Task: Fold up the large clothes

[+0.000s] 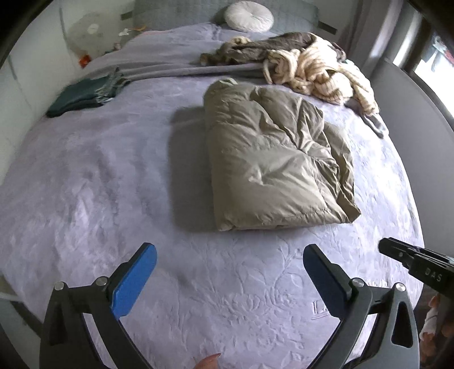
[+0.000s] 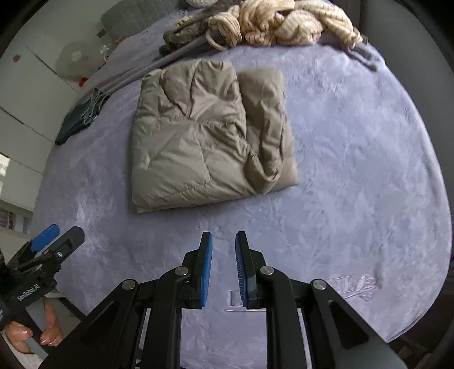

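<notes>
Left gripper (image 1: 229,272) hangs over the bed (image 1: 85,184) with its blue pads flung wide, nothing between them, only bare purple cover below. Right gripper (image 2: 224,269) shows a narrow gap between its pads, and that gap is empty too; neither one touches cloth. The task's thing, a folded tan puffer jacket (image 1: 272,159), lies in the middle of the bed, well ahead of both sets of fingertips.

Hard to read: the pile of cream striped and grey clothes (image 1: 298,62) near the far edge is too tangled to count pieces. Stitched lettering on the cover is half covered by the fingers in both views.

The left camera alone shows the round white cushion (image 1: 249,15) at the headboard. The right camera alone shows the hand (image 2: 37,332) gripping the left tool's handle. A dark green folded piece (image 1: 82,96) sits at the bed's left edge.
</notes>
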The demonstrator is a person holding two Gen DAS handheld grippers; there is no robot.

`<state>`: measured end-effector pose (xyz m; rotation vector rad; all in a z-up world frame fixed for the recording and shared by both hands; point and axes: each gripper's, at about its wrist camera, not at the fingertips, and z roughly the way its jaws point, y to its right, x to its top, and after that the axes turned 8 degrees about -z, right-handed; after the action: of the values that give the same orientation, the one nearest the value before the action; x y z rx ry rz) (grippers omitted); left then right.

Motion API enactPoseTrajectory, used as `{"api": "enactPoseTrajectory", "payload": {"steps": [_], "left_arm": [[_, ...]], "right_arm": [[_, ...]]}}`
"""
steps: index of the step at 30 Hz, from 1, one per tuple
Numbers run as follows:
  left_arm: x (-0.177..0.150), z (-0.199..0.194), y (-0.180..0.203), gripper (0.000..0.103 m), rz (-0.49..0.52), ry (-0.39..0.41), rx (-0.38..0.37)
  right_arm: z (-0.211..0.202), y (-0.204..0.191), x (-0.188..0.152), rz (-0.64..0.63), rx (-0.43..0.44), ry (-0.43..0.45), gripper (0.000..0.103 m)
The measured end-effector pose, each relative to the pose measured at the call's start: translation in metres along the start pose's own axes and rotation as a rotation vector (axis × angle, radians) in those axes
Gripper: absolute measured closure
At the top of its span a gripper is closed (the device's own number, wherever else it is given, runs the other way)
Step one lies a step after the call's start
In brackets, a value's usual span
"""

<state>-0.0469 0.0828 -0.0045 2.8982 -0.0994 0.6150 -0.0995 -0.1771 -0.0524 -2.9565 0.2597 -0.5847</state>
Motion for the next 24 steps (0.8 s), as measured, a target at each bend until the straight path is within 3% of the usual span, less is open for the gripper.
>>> {"api": "enactPoseTrajectory", "payload": {"steps": [1,3,5,6,16,24], "left_arm": [[-0.001,-0.006,0.001,0.000,-0.011,0.009,0.009],[-0.001,-0.018,0.002,0.000,-0.028,0.034,0.026],[-0.002,-0.030,0.003,0.000,-0.037,0.064,0.033],[-0.001,-0.036,0.005,0.000,-0.039,0.083,0.050],[0.002,-0.071,0.010,0.000,-0.035,0.161,0.095],[0.001,-0.077,0.011,0.000,-0.031,0.166,0.097]], "right_arm": [[-0.005,0.001,0.000,-0.008,-0.005,0.008,0.084],[-0.017,0.000,0.001,-0.030,-0.019,0.031,0.075],[-0.030,0.000,0.002,-0.049,-0.037,0.061,0.028],[-0.034,-0.001,0.003,-0.054,-0.045,0.073,0.022],[-0.073,-0.004,0.009,-0.072,-0.100,0.188,0.014],[-0.090,-0.015,0.009,-0.115,-0.154,0.258,0.013]]}}
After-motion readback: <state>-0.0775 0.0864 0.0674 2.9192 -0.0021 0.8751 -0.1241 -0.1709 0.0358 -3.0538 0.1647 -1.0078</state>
